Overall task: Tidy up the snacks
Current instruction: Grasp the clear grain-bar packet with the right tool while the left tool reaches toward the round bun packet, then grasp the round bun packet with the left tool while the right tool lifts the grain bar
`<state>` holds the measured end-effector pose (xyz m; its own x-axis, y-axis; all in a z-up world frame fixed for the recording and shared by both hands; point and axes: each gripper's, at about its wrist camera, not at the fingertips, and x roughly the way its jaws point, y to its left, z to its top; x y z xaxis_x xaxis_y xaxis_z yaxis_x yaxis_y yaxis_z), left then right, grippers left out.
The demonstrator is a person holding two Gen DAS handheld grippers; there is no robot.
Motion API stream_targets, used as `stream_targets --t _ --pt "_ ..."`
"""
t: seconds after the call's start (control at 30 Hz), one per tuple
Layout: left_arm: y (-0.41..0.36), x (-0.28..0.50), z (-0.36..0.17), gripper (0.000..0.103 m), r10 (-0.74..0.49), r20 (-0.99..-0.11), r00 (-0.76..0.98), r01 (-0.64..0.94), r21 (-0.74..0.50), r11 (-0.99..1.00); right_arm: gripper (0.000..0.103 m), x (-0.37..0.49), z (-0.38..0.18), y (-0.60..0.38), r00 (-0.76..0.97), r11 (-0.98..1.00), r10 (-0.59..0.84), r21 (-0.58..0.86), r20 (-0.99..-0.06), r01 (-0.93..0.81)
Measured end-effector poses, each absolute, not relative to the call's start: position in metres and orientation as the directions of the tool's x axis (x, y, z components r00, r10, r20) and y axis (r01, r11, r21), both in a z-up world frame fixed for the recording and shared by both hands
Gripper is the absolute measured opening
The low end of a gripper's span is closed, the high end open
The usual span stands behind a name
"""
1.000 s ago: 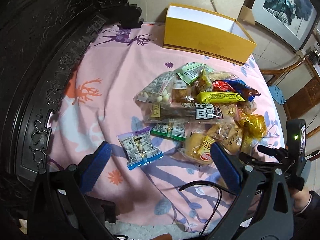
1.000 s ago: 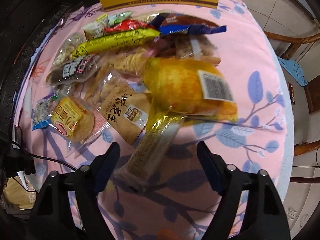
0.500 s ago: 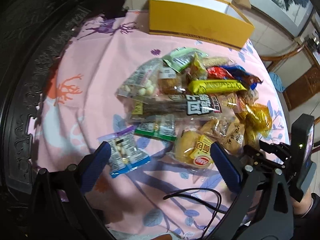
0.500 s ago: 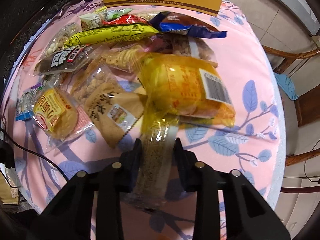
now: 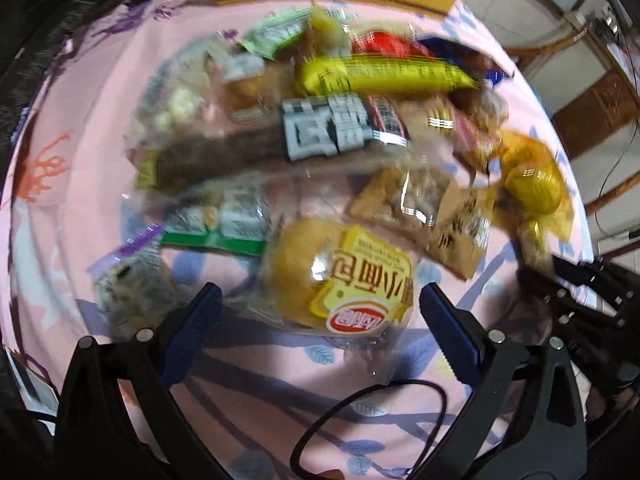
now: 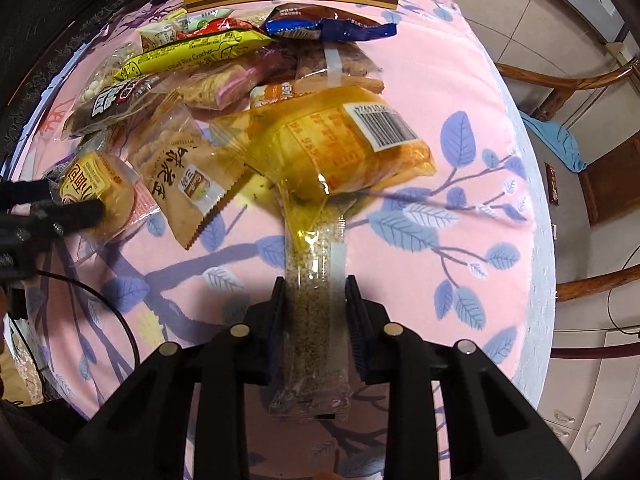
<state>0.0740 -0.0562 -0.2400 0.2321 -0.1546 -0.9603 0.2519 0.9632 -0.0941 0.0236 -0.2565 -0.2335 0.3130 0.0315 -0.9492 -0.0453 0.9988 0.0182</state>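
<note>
Both grippers point down at the pink tabletop (image 6: 460, 92). The left gripper (image 5: 320, 312) is wide open around a small bread pack (image 5: 340, 276). The right gripper (image 6: 316, 300) squeezes a long sesame bar (image 6: 316, 320) by the snack pile (image 6: 224, 64).

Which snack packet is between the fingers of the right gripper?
The long clear packet of sesame-coloured bar. Unlike the other snacks in the pile, it is clamped by the right gripper, its far end under the yellow bag.
</note>
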Motion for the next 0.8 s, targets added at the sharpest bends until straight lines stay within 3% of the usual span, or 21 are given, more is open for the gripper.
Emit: stream_targets --t 0.07,0.3,0.4,0.8 --pt "-0.055 0.073 -0.247 0.098 -0.171 -0.962 0.212 0.247 -0.117 0.962 0.029 0.024 -0.234 -0.256 0.313 0.999 0.027 0.013 -0.949 -0.047" --pt "-0.046 0.073 -0.248 0.070 -0.231 -0.950 0.208 0.253 -0.176 0.951 0.029 0.026 -0.235 -0.252 0.322 0.999 0.023 0.008 -0.947 -0.049" --pt "-0.044 0.072 -0.246 0.065 -0.251 -0.945 0.212 0.259 -0.194 0.946 0.029 0.025 -0.234 -0.253 0.324 0.999 0.024 0.007 -0.946 -0.054" --pt "0.000 0.060 -0.173 0.061 -0.307 -0.895 0.324 0.263 -0.227 0.938 0.029 0.013 -0.180 -0.265 0.391 0.996 0.016 -0.020 -0.920 -0.089"
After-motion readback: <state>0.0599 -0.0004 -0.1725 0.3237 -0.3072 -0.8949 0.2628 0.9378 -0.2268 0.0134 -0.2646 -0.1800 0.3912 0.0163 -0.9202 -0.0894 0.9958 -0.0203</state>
